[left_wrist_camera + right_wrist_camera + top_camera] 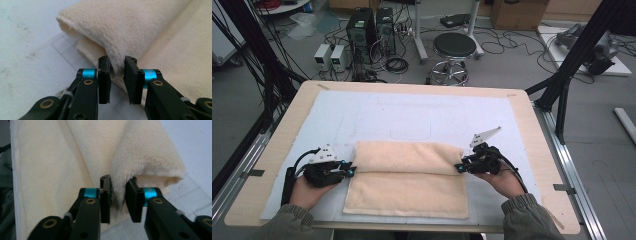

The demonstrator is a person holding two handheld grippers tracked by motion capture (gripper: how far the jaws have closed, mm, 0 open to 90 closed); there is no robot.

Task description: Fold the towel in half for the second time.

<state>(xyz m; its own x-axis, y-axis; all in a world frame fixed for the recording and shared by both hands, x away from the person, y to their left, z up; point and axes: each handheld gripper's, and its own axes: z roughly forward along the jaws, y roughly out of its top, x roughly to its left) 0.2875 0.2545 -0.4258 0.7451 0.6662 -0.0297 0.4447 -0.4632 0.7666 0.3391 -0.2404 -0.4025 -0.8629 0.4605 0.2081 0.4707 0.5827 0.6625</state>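
Grey flooring with a round stool (pixel 454 47), computer towers (pixel 362 27) and loose cables fills the top of the high view; below, a wooden table (pixel 277 145) carries a white mat (pixel 377 112). On the mat, lower centre, lies a cream towel (pixel 407 180), its far part folded forward over the near part. The left tongs (pixel 353 170) sit at the fold's left end, the right tongs (pixel 459 168) at its right end.

From the left gripper view, the left tongs (pixel 117 80) stand slightly spread at frame centre, the folded towel (pixel 140 30) edge between them, pads loose.

From the right gripper view, the right tongs (pixel 118 198) are likewise slightly apart around the towel (pixel 75 150) fold, not pinching.
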